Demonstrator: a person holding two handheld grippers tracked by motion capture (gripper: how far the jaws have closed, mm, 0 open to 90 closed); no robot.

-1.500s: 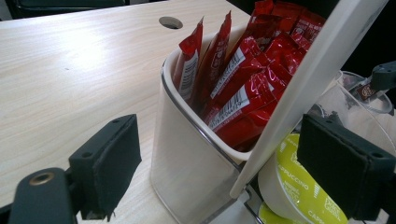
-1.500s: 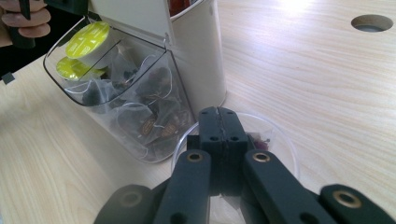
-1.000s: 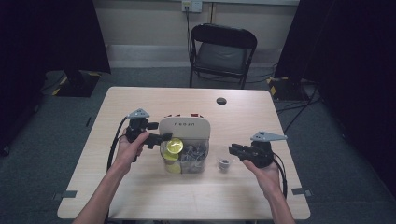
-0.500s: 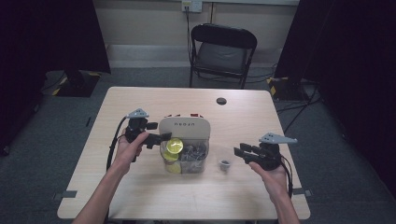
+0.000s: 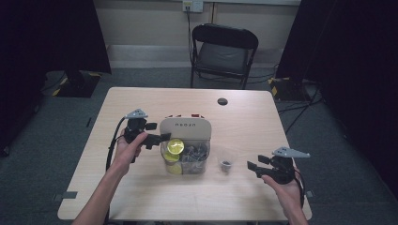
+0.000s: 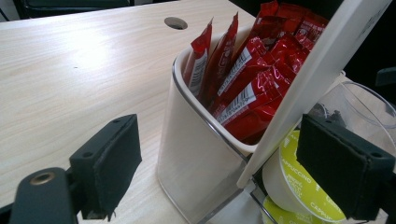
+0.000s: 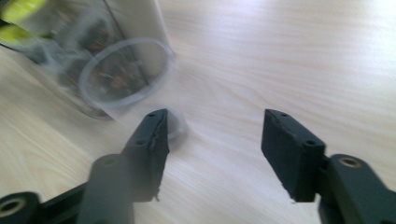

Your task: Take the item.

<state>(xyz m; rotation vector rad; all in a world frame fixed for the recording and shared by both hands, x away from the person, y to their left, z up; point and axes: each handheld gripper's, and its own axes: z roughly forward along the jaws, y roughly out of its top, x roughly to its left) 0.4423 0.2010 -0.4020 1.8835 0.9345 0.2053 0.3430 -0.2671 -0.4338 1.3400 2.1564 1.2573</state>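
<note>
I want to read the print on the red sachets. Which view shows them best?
The left gripper view: the red sachets stand close and sharp in the white compartment, barcodes facing the camera. The high view gives red tips behind the organiser's lid. The right gripper view looks at the clear cup.

The left gripper [image 5: 157, 137] stood level, its jaws part open, that forearm reaching in from below. The right gripper [image 5: 252, 166] pointed leftward, jaws just opening with nothing between them.
</note>
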